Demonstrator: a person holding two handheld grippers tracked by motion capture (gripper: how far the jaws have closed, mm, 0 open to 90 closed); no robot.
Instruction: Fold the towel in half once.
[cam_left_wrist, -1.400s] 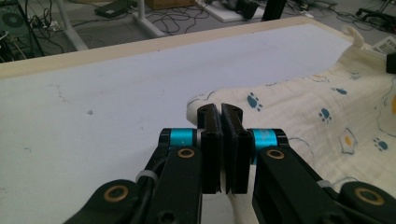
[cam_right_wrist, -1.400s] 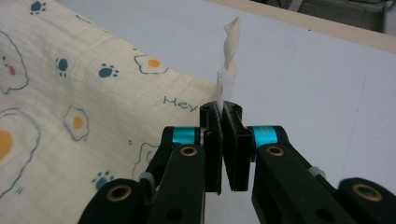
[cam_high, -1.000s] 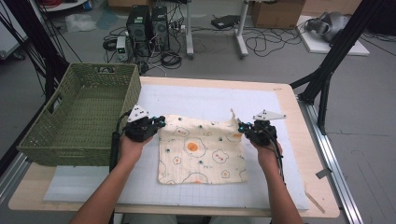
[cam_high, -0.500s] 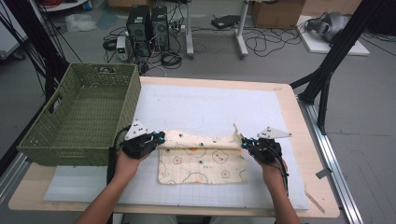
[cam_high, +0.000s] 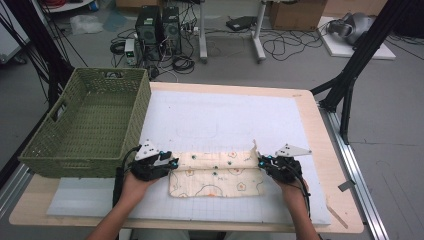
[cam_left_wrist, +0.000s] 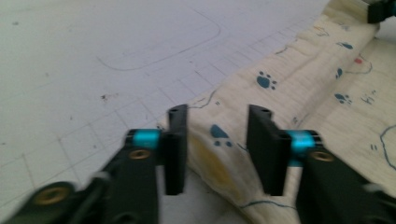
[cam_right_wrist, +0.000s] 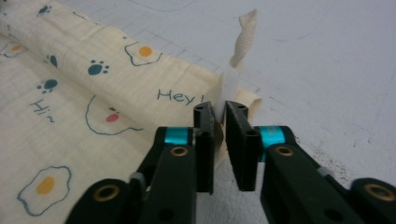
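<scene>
A cream cloth (cam_high: 215, 175) printed with fried eggs and paw prints lies folded on the white mat, its far edge doubled over toward me. My left gripper (cam_high: 172, 163) sits at the cloth's left end. Its jaws have just been opening and now stand wide, with the folded edge (cam_left_wrist: 299, 88) lying loose between them in the left gripper view (cam_left_wrist: 217, 116). My right gripper (cam_high: 261, 161) is at the right end. Its jaws (cam_right_wrist: 219, 109) have just been opening and stand a narrow gap apart, with the cloth's corner (cam_right_wrist: 116, 70) and a white label between them.
A green woven basket (cam_high: 135, 115) stands on the table's left side, close to my left hand. The white gridded mat (cam_high: 215, 120) covers most of the wooden table (cam_high: 310, 115). A twisted cloth corner (cam_right_wrist: 246, 35) sticks up beyond the right gripper.
Both hands came toward me and down, bringing the cloth's far edge over onto itself. Both grippers' jaws were shut on the edge and have now parted, the left widely.
</scene>
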